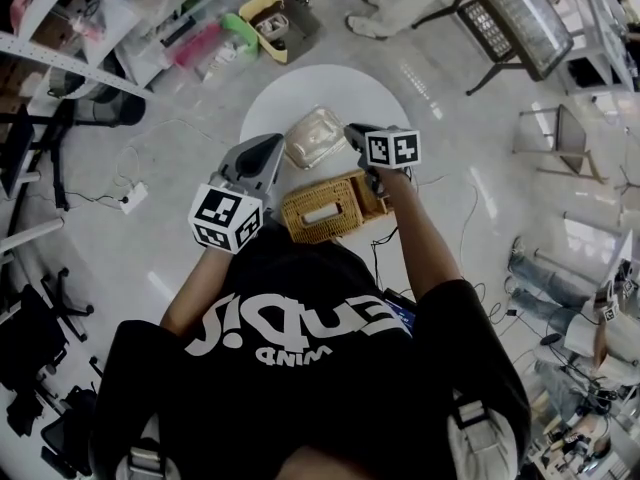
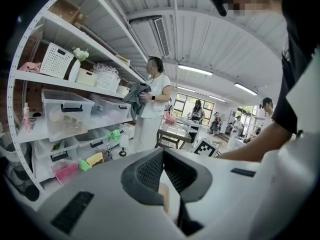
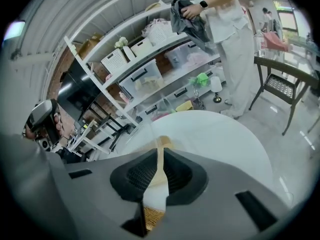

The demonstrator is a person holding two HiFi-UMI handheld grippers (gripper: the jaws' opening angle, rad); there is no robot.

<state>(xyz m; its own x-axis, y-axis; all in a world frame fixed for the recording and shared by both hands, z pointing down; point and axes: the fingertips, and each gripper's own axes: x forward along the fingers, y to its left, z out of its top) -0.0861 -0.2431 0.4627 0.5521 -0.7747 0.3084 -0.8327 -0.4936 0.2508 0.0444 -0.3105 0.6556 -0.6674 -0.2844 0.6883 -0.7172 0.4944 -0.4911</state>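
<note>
A clear plastic container [image 1: 315, 136] with a beige inside lies on the round white table [image 1: 385, 93], just beyond a woven wicker basket [image 1: 322, 206]. My right gripper [image 1: 357, 134] meets the container's right edge. Its jaws are shut on a thin clear-and-tan edge [image 3: 161, 149] that sticks out past them. My left gripper [image 1: 277, 152] meets the container's left edge. Those jaws are shut too, and only a pale sliver [image 2: 164, 194] shows in the slit between them. The left gripper view looks up and over the table, so the container is otherwise hidden there.
White shelving with bins [image 2: 70, 109] stands beyond the table, and a person in white [image 2: 152, 104] holds a dark cloth beside it. A metal chair [image 3: 282, 86] is at the right. Coloured boxes [image 1: 262, 18] and cables lie on the floor.
</note>
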